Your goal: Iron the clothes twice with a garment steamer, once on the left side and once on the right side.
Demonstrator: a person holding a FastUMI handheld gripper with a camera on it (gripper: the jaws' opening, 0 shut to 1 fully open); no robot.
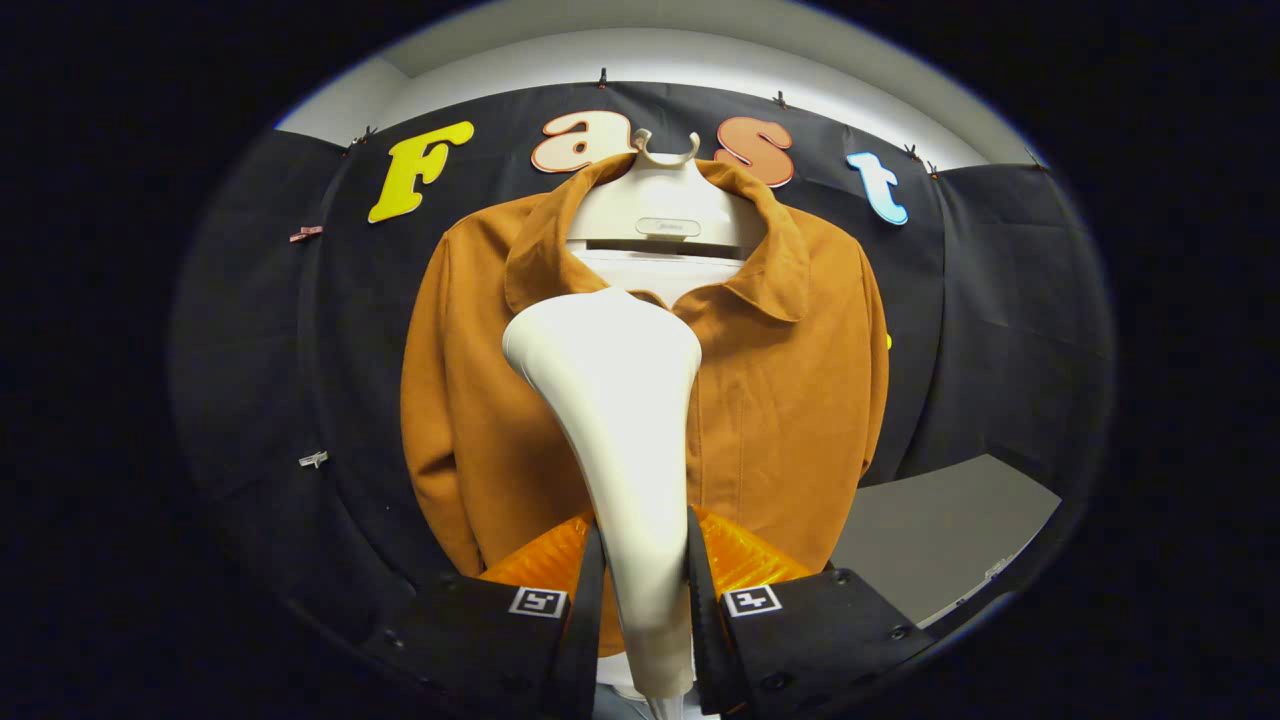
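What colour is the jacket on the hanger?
The jacket is plain orange-brown, seen best in the gripper view.

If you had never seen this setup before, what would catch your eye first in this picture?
First comes the rust-orange collared jacket, hanging on a white hanger against the black cloth wall, beyond the fingers. Right in front of it rises the white, smooth garment steamer, its broad head level with the jacket's collar. The steamer's narrow handle runs down between the fingers, and the gripper is shut on it.
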